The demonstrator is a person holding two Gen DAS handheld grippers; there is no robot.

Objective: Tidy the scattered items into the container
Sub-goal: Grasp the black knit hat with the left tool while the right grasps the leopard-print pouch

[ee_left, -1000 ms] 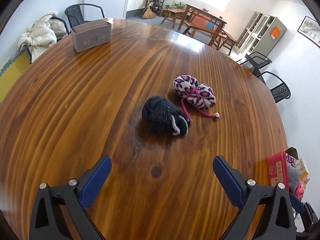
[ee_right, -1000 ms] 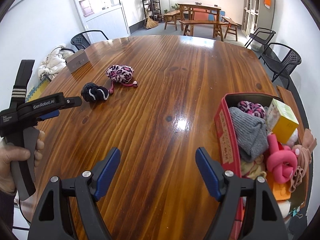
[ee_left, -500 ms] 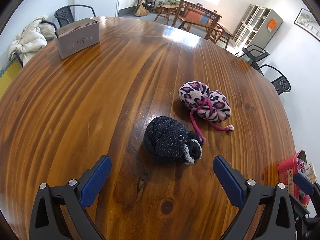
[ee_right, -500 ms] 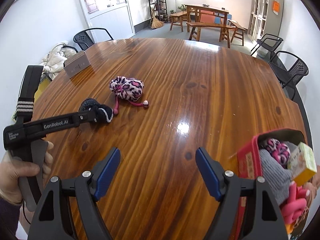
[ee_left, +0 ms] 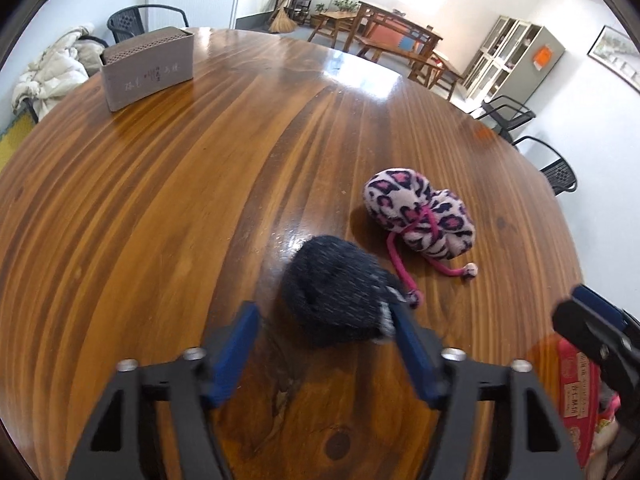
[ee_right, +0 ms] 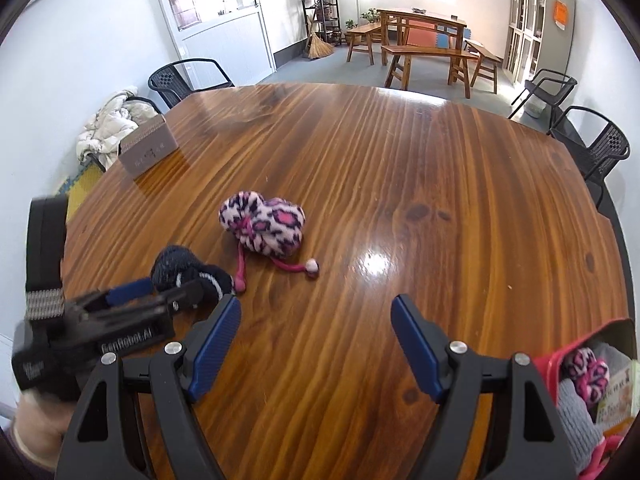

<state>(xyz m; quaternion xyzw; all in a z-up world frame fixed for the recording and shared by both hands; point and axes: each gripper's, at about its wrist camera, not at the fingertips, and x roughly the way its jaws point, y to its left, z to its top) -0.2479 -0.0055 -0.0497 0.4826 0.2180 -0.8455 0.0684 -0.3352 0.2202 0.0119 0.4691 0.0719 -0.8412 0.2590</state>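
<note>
Two soft items remain on the surface (ee_left: 160, 208); left tool (ee_left: 326, 330) brackets the black bundle (ee_left: 340, 300), right tool (ee_right: 316, 330) wide, container (ee_right: 580, 364) nearly full.

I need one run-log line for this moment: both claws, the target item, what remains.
left claw: open, around black sock ball | right claw: open, idle | leopard pouch: on table | red container: part-filled

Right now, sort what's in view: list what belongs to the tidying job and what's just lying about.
Job:
- black sock ball, between the left tool fingers
- leopard pouch
- red container

Lying about:
- brown box
- white jacket on a chair
</note>
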